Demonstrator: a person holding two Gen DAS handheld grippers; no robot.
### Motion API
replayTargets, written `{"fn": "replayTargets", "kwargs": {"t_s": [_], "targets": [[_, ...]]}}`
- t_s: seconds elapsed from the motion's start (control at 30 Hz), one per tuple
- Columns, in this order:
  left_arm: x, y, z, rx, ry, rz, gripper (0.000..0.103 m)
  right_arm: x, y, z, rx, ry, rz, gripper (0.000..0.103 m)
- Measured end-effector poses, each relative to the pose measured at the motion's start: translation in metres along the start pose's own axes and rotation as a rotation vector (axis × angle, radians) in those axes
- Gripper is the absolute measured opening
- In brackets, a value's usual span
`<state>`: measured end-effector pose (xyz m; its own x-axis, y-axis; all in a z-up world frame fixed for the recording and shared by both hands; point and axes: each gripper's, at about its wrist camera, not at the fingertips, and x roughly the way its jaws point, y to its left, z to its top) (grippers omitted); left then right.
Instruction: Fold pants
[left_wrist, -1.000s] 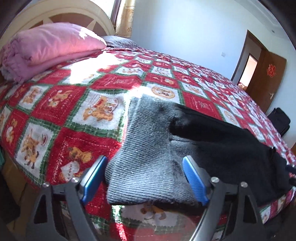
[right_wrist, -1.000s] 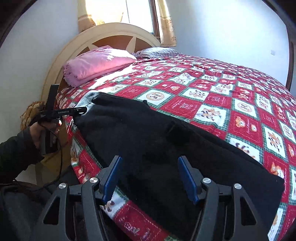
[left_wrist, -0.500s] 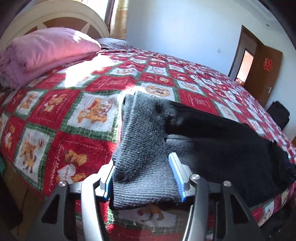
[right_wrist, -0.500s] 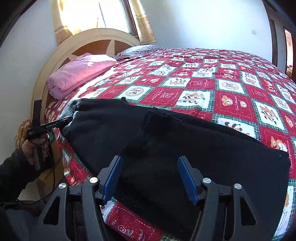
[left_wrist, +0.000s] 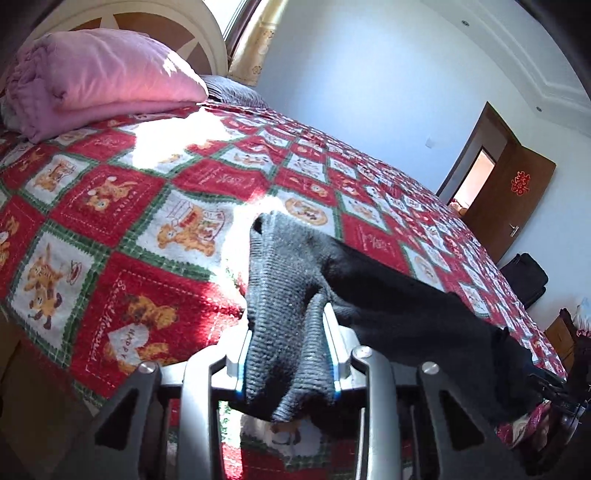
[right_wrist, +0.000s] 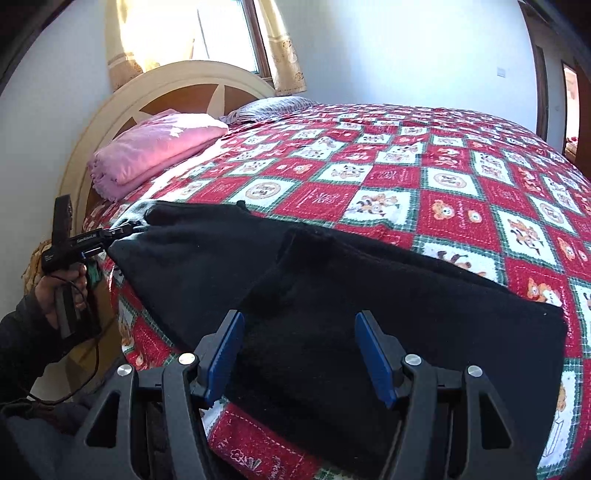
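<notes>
Black pants (right_wrist: 332, 280) lie along the near edge of the bed, their grey knit waistband (left_wrist: 284, 295) at the left end. My left gripper (left_wrist: 288, 354) is shut on that waistband, bunching it and lifting it slightly off the quilt. It also shows in the right wrist view (right_wrist: 122, 232), gripping the left end of the pants. My right gripper (right_wrist: 299, 350) is open, its blue pads either side of the black fabric near the bed edge, holding nothing.
The bed has a red, white and green patchwork quilt (right_wrist: 424, 173). A folded pink blanket (left_wrist: 92, 81) lies by the cream headboard (right_wrist: 177, 85). A brown door (left_wrist: 509, 199) and a black bag (left_wrist: 524, 273) stand at the far right.
My left gripper closed on the grey waistband and raised it, gathering the fabric. My right gripper stayed open and moved slightly along the pants.
</notes>
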<state>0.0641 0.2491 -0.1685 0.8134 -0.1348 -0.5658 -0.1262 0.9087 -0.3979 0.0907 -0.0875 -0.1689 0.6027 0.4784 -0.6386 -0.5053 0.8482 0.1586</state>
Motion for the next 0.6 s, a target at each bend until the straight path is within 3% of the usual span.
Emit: {"fn": "replayTargets", "kwargs": {"t_s": [0.07,0.6], "targets": [[-0.007,-0.004,0.004,-0.01,-0.02,-0.047,0.028,-0.004,-0.004,0.002,0.017,-0.011,-0.007,0.064],[-0.054,-0.082,0.033,0.127,-0.148,-0.197,0.027,-0.026,-0.027,0.011,0.096,-0.051,-0.075,0.064]]}}
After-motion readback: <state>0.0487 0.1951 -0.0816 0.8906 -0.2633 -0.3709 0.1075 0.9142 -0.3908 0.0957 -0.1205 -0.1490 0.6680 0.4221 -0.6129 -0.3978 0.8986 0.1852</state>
